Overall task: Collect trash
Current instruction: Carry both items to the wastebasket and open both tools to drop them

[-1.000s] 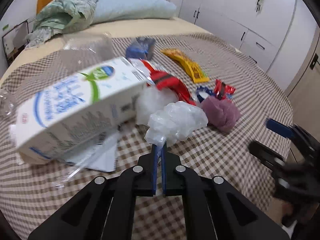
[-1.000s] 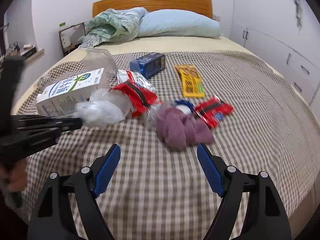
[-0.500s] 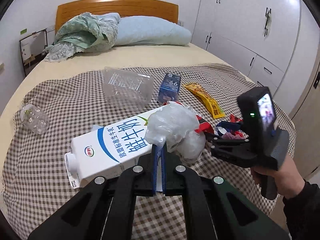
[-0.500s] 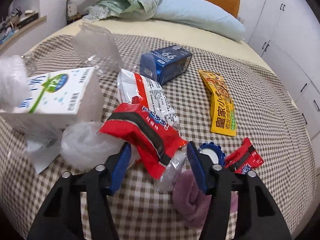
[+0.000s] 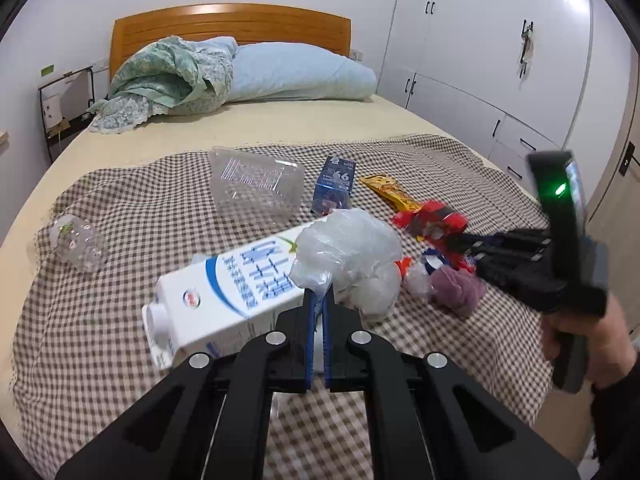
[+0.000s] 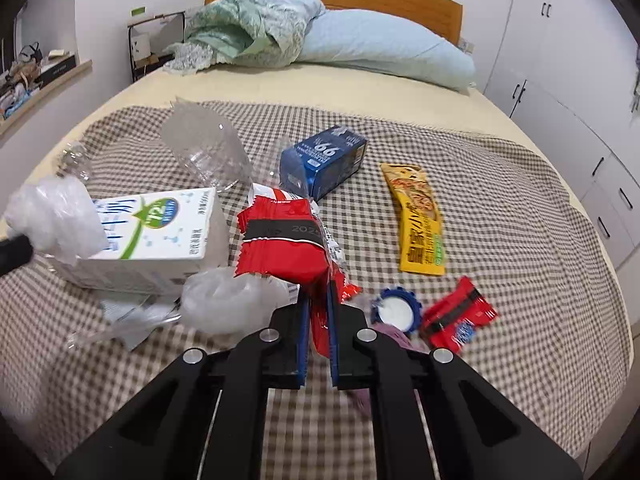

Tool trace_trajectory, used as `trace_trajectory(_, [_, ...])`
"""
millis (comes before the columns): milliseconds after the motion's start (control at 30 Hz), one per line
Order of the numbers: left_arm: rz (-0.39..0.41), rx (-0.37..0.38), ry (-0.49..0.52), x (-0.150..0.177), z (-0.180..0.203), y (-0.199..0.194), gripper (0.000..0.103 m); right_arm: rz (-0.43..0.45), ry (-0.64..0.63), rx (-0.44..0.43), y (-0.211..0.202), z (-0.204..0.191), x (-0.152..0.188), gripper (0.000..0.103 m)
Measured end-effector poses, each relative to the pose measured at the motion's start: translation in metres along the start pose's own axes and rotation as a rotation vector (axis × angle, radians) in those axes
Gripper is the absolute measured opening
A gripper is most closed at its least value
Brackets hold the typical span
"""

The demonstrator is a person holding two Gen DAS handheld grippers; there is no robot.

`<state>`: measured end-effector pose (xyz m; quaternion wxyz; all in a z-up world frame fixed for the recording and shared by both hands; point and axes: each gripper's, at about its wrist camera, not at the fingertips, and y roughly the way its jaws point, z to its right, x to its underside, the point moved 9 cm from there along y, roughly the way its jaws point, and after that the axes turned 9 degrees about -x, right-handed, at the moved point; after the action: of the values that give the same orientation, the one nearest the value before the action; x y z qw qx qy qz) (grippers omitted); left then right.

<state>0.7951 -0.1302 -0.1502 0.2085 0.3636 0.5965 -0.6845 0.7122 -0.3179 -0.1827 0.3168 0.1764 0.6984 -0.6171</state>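
The blue box (image 6: 324, 162), lying at upper centre of the right wrist view, is showing a large white "99". The red wrapper (image 6: 282, 246) at centre is carrying "2022" on its dark band. The white carton (image 6: 156, 236) at left is bearing blue Chinese characters, too blurred to read, as is the yellow packet's (image 6: 420, 220) print.
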Motion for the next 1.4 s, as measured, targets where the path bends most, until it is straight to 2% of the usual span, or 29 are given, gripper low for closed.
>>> trace_trajectory(233, [0.021,-0.01,-0.007,0.017,0.013,-0.057,0.001,0.081,0.037,-0.041,-0.088,0.002,0.018,0.008])
trace_trajectory(467, [0.082,0.014,0.085,0.029,0.077,-0.148,0.001,0.134,0.052,0.026,-0.201,0.031,0.074,0.008])
trace_trajectory(567, [0.122,0.025,0.149,0.037,0.119,-0.19,0.001,0.139,0.072,0.058,-0.244,0.046,0.114,0.008])
trace_trajectory(667, [0.12,0.08,0.246,0.07,0.178,-0.226,0.001,0.114,0.087,0.078,-0.269,0.055,0.168,0.008])
trace_trajectory(733, [0.099,0.116,0.278,0.093,0.208,-0.236,0.001,0.097,0.121,0.077,-0.279,0.063,0.211,0.008])
trace_trajectory(800, [0.068,0.146,0.311,0.122,0.24,-0.242,0.001,0.07,0.158,0.093,-0.284,0.074,0.258,0.008])
trace_trajectory(900, [0.012,0.158,0.369,0.176,0.282,-0.238,0.001,0.036,0.233,0.068,-0.287,0.087,0.322,0.008])
trace_trajectory(1033, [-0.107,0.155,0.384,0.242,0.316,-0.214,0.001,-0.024,0.344,0.033,-0.271,0.097,0.405,0.008])
trace_trajectory(1200, [-0.228,0.124,0.463,0.294,0.346,-0.171,0.001,-0.181,0.531,-0.029,-0.202,0.097,0.53,0.008])
trace_trajectory(1400, [-0.391,0.101,0.503,0.352,0.365,-0.111,0.001,-0.356,0.723,-0.07,-0.125,0.089,0.631,0.008])
